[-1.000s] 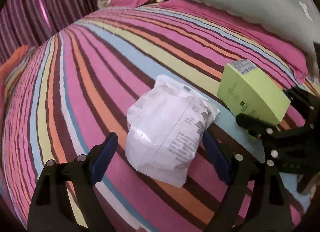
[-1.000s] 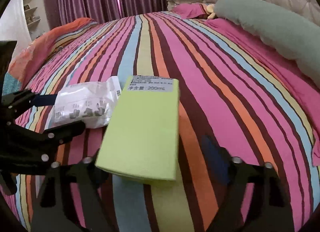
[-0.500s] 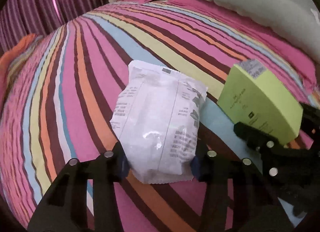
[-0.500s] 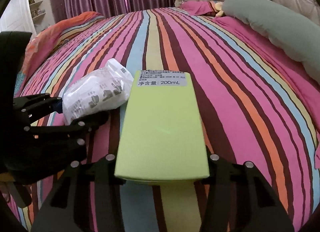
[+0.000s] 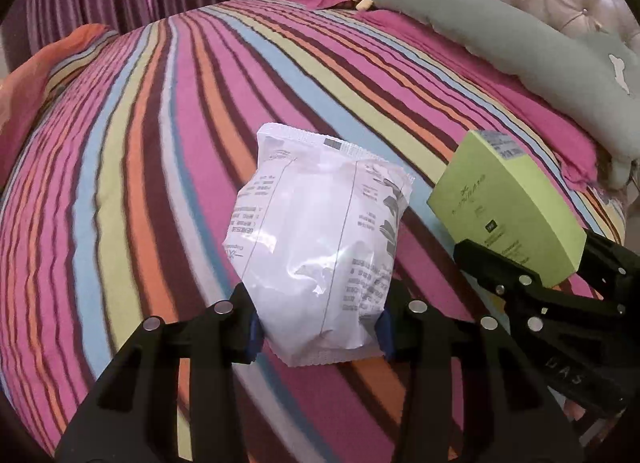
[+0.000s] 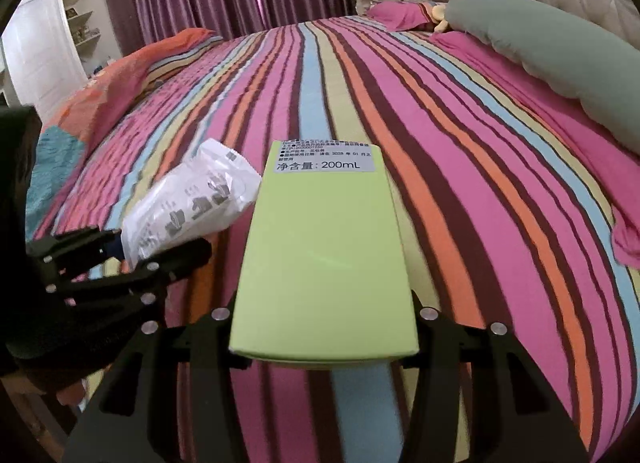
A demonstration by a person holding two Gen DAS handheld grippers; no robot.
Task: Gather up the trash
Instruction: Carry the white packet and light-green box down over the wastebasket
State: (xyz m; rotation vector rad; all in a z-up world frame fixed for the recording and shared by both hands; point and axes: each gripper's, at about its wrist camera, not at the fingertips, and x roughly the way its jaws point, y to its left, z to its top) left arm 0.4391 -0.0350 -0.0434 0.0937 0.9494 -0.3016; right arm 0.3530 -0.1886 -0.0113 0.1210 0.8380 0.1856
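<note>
Left hand-held gripper [image 5: 318, 337] clamps white packet [image 5: 320, 247]; right hand-held gripper [image 6: 324, 337] clamps green box [image 6: 326, 259].

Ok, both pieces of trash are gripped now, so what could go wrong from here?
The white packet is soft and glossy, and the left gripper pinches only its lower end, so it may slip or sag. The right gripper clamps the green box at one end; its long free end could tilt. The two loads sit close and may bump.

Packet print [image 5: 362, 275] too small
</note>
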